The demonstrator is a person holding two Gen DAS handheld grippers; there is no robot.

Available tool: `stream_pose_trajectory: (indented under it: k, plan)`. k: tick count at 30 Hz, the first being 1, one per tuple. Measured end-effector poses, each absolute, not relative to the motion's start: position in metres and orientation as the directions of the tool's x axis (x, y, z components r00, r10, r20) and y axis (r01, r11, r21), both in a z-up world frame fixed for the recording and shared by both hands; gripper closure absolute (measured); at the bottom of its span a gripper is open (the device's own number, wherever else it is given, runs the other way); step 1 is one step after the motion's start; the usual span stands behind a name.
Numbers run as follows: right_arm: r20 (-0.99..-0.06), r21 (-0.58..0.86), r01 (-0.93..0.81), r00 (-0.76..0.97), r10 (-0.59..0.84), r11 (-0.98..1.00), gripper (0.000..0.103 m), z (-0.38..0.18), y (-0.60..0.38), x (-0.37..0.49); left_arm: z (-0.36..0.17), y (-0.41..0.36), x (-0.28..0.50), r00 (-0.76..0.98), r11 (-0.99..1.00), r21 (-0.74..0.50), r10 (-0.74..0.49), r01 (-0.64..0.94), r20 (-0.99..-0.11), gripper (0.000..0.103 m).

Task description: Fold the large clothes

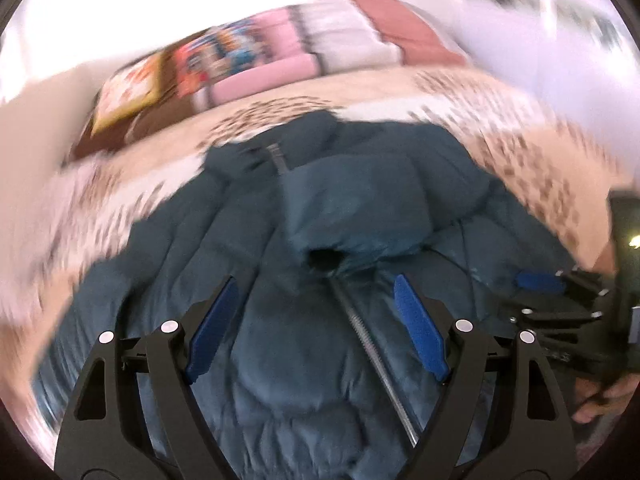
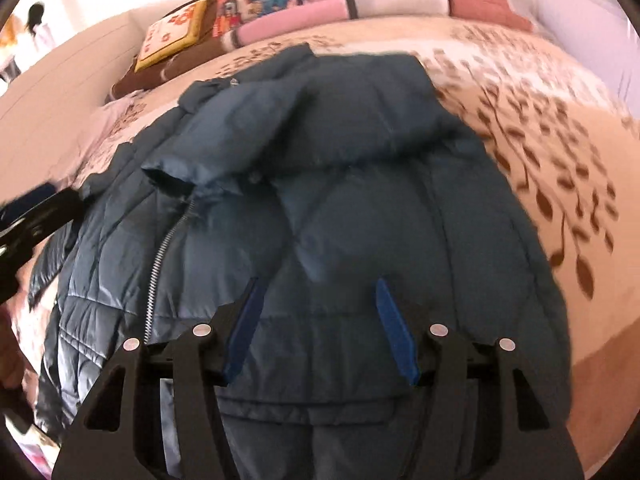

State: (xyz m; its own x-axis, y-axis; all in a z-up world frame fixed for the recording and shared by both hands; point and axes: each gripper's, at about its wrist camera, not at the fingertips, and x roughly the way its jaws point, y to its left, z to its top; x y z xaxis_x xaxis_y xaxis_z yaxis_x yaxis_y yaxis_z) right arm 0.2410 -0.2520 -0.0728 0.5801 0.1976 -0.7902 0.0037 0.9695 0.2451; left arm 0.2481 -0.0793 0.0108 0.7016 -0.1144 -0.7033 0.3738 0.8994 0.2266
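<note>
Nearest, left gripper (image 1: 316, 316) spread wide with nothing between its blue pads, poised above the dark blue quilted puffer jacket (image 1: 280, 280) near the metal zipper (image 1: 372, 356); right gripper (image 2: 318, 328) likewise parted and empty over the jacket's right half. Jacket spread flat on a cream bedspread (image 2: 560, 140) with brown leaf print, one sleeve (image 2: 280, 120) folded across the chest. Farther back, pink, white and patterned pillows (image 2: 280, 4) at the head of the bed.

The left gripper (image 1: 316, 320) points down over the jacket (image 1: 304, 320), its jaws wide apart with nothing in them. The right gripper (image 2: 320, 324) also points down over the jacket, jaws apart and empty.
</note>
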Motion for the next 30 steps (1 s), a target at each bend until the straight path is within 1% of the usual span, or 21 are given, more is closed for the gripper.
stream_pose_trajectory:
  k: [4, 6, 8, 9, 10, 11, 12, 13, 14, 16, 19, 21, 24, 27, 30]
  plan:
    - [-0.774, 0.204, -0.019, 0.609, 0.173, 0.979, 0.044, -0.078, -0.251, 0.237, -0.009, -0.128, 0.257, 0.723, 0.766, 0.433, -0.06, 0.475, -0.688, 0.023]
    - [-0.767, 0.179, -0.029, 0.622, 0.157, 0.983, 0.043, -0.083, -0.248, 0.238, -0.017, -0.146, 0.263, 0.737, 0.718, 0.494, -0.04, 0.491, -0.675, 0.023]
    - [-0.763, 0.168, -0.032, 0.629, 0.15, 0.985, 0.043, -0.087, -0.248, 0.237, -0.024, -0.159, 0.269, 0.737, 0.69, 0.521, -0.025, 0.502, -0.676, 0.023]
    - [-0.76, 0.161, -0.036, 0.634, 0.147, 0.986, 0.042, -0.089, -0.247, 0.237, -0.03, -0.167, 0.275, 0.756, 0.67, 0.566, 0.011, 0.48, -0.654, 0.024]
    - [-0.757, 0.158, -0.038, 0.637, 0.145, 0.987, 0.042, -0.089, -0.247, 0.238, -0.035, -0.171, 0.28, 0.772, 0.655, 0.602, 0.046, 0.456, -0.634, 0.031]
    - [-0.756, 0.158, -0.038, 0.639, 0.146, 0.987, 0.041, -0.09, -0.248, 0.238, -0.039, -0.169, 0.284, 0.767, 0.653, 0.605, 0.058, 0.455, -0.64, 0.053]
    - [-0.754, 0.16, -0.039, 0.64, 0.148, 0.986, 0.041, -0.091, -0.249, 0.238, -0.042, -0.168, 0.29, 0.746, 0.665, 0.585, 0.061, 0.465, -0.663, 0.068]
    - [-0.752, 0.164, -0.039, 0.642, 0.15, 0.986, 0.041, -0.092, -0.249, 0.237, -0.04, -0.163, 0.297, 0.713, 0.705, 0.532, 0.054, 0.468, -0.699, 0.09]
    - [-0.75, 0.168, -0.038, 0.643, 0.153, 0.985, 0.041, -0.093, -0.251, 0.237, -0.034, -0.154, 0.302, 0.7, 0.76, 0.478, 0.042, 0.441, -0.713, 0.093]
    - [-0.746, 0.174, -0.037, 0.647, 0.156, 0.984, 0.04, -0.094, -0.253, 0.237, -0.019, -0.134, 0.307, 0.703, 0.838, 0.387, 0.005, 0.385, -0.711, 0.097]
    - [-0.745, 0.157, -0.033, 0.652, 0.14, 0.987, 0.039, -0.095, -0.248, 0.235, 0.005, -0.096, 0.312, 0.706, 0.927, 0.246, -0.028, 0.283, -0.708, 0.1]
    - [-0.745, 0.137, -0.032, 0.656, 0.124, 0.99, 0.039, -0.096, -0.244, 0.233, 0.016, -0.065, 0.317, 0.711, 0.965, 0.178, -0.012, 0.192, -0.703, 0.101]
    - [-0.744, 0.117, -0.03, 0.659, 0.107, 0.993, 0.038, -0.097, -0.242, 0.234, 0.013, -0.025, 0.328, 0.69, 0.993, 0.082, 0.001, 0.084, -0.724, 0.101]
    - [-0.743, 0.11, -0.029, 0.662, 0.102, 0.994, 0.037, -0.099, -0.239, 0.232, 0.0, 0.023, 0.339, 0.648, 0.999, -0.008, 0.021, -0.042, -0.761, 0.101]
    - [-0.741, 0.106, -0.03, 0.664, 0.099, 0.994, 0.036, -0.1, -0.239, 0.232, -0.018, 0.053, 0.346, 0.606, 0.992, -0.043, 0.04, -0.121, -0.795, 0.101]
